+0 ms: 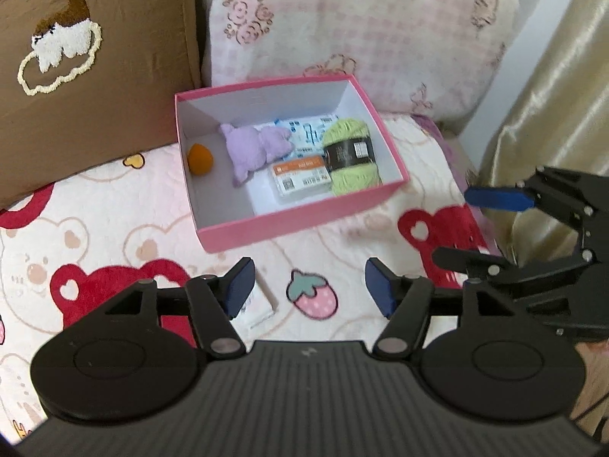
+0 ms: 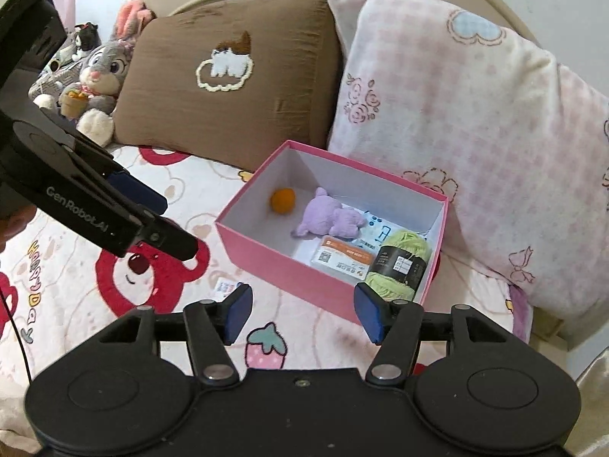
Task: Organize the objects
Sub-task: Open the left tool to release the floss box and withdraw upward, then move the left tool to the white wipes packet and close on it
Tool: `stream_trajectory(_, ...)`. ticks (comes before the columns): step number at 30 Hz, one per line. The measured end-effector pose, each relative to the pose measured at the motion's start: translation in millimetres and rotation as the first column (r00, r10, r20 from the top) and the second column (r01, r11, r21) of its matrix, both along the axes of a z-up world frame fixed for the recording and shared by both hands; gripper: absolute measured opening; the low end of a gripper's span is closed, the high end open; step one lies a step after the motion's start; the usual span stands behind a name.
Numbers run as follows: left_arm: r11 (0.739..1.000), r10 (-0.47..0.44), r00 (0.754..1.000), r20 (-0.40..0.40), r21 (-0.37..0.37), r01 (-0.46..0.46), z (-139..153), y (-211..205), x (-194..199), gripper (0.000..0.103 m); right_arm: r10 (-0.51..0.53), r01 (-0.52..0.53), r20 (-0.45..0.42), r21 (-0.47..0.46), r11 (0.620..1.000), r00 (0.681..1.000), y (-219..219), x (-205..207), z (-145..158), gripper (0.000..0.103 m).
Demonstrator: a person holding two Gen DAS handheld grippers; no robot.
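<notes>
A pink box (image 1: pixel 304 222) (image 2: pixel 281 266) stands open on the bed. In it lie an orange ball (image 1: pixel 200 158) (image 2: pixel 282 200), a purple plush (image 1: pixel 253 146) (image 2: pixel 329 221), a blue-and-white packet (image 1: pixel 308 131), an orange-and-white card pack (image 1: pixel 300 179) (image 2: pixel 340 259) and a green yarn skein (image 1: pixel 352 156) (image 2: pixel 399 264). A small white packet (image 1: pixel 259 304) (image 2: pixel 224 288) lies on the blanket beside my left gripper's left finger. My left gripper (image 1: pixel 310 289) is open and empty, just in front of the box. My right gripper (image 2: pixel 302 312) is open and empty near the box's right corner.
A brown pillow (image 2: pixel 228 76) and a pink checked pillow (image 2: pixel 475 133) lean behind the box. A grey bunny plush (image 2: pixel 101 72) sits at the far left. A gold curtain (image 1: pixel 552 95) hangs at the right. The bear-print blanket (image 1: pixel 95 236) covers the bed.
</notes>
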State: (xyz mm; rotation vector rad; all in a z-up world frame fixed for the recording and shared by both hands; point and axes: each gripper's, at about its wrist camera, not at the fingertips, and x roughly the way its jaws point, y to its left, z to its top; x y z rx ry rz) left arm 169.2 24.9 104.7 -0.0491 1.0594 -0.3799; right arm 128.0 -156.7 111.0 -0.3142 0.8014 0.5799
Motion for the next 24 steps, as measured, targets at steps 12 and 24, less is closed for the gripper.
stream_trajectory(12,0.999,-0.037,0.995,-0.091,0.002,0.037,-22.8,8.7,-32.0,0.078,0.079,-0.08,-0.029,-0.017,0.997,0.996,0.1,-36.7,-9.4,0.074)
stream_trajectory(24,0.999,0.005,0.993,-0.119,-0.036,-0.009,-58.8,18.9,-44.5,0.096,0.12,-0.119,-0.076,0.022,0.993,0.99,4.0,-39.1,-51.5,0.087)
